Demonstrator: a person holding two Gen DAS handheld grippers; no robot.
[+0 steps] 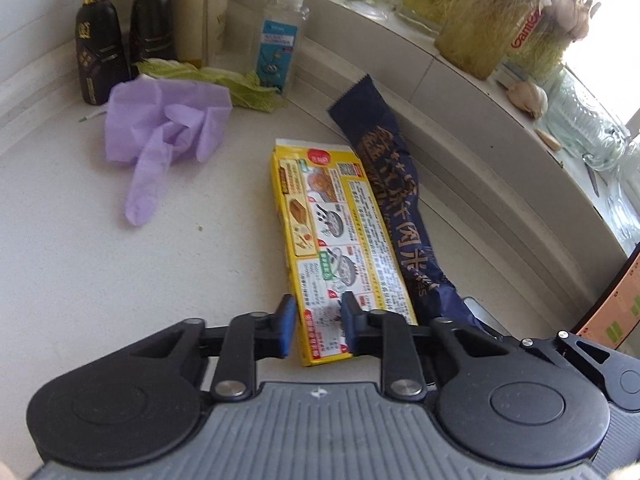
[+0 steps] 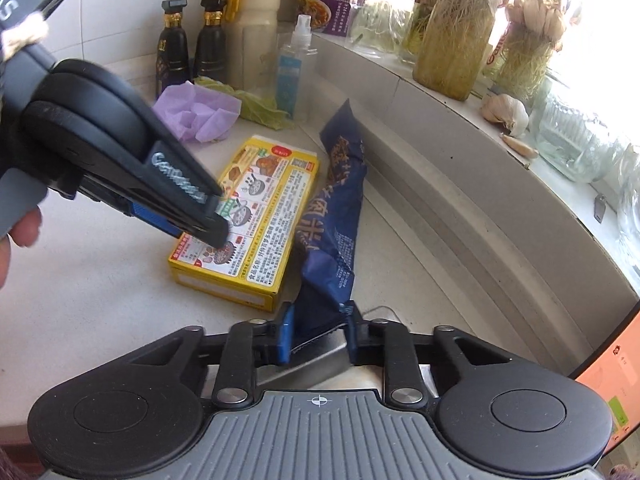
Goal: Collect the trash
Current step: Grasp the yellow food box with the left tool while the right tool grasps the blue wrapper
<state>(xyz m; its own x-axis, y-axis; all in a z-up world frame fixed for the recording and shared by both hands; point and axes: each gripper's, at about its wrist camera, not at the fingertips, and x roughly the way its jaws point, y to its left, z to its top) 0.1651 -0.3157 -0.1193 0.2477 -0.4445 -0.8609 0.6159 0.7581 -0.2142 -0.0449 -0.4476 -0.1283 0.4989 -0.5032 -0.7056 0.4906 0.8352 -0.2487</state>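
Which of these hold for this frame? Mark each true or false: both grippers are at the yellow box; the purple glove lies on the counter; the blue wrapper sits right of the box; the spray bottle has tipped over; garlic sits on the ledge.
1. Both grippers are at the yellow box. False: the left gripper straddles its near end, jaws open; the right gripper is at the dark blue wrapper.
2. The purple glove lies on the counter. True.
3. The wrapper sits right of the box. True, alongside it.
4. The spray bottle has tipped over. False: it stands upright.
5. A garlic bulb sits on the ledge. True.
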